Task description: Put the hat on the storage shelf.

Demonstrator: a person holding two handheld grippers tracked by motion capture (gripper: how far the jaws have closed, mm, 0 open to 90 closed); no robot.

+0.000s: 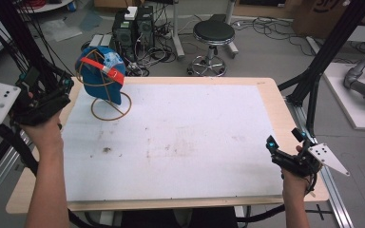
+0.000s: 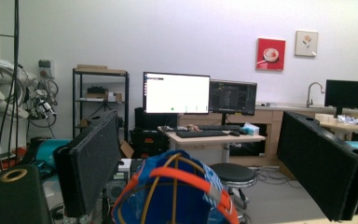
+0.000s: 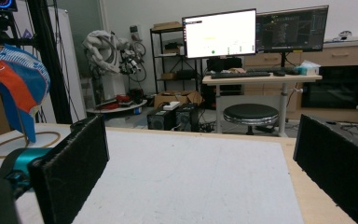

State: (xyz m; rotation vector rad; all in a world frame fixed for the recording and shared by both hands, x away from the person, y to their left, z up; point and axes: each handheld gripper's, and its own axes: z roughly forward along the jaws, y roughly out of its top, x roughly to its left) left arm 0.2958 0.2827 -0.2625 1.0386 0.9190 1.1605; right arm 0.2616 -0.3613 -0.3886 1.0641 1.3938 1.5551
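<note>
We hold the left gripper (image 1: 52, 97) at the table's far left corner, its jaws spread wide with nothing between them, just beside the blue cap (image 1: 100, 73) that sits on a thin brass-coloured wire stand (image 1: 111, 107) with a ring base, near the far left of the white mat (image 1: 171, 142). The cap is soft fabric with an orange strap across it; in the left gripper view it fills the space low between our two black foam-faced jaws, with wire ribs curving over its crown. Our right gripper (image 1: 285, 142) rests at the table's near right edge, well apart from the cap, jaws likewise open and empty. The mat is pale, speckled with faint brown smudges, and lies on a light wooden tabletop (image 1: 275, 95). Beyond the table a round black stool (image 1: 213, 33) and two computer towers (image 1: 133, 28) stand on the floor among tangled cables. The gripper views add two monitors (image 3: 256, 30) on a desk that the high view leaves out.
</note>
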